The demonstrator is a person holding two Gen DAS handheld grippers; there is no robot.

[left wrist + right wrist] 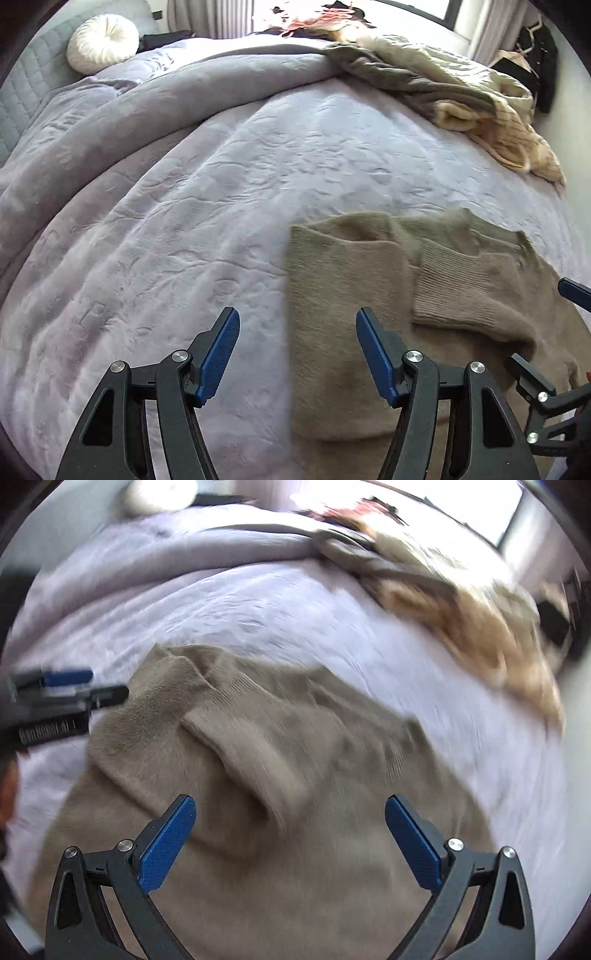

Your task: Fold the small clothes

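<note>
A taupe knit sweater (369,295) lies flat on the lilac bedspread (184,221), its sleeves folded in over the body, one ribbed cuff (454,288) on top. My left gripper (297,325) is open and empty, hovering over the sweater's left edge. My right gripper (290,812) is open and empty above the sweater's middle (295,775), near the folded sleeve (251,753). That view is motion-blurred. The left gripper also shows in the right wrist view (74,686), and the right gripper at the right edge of the left wrist view (546,369).
A heap of cream and grey clothes (461,92) lies at the bed's far right. A round white cushion (101,42) sits by the grey headboard (22,96). A rolled-back blanket (147,99) crosses the far side. Dark garments (535,55) hang at the right wall.
</note>
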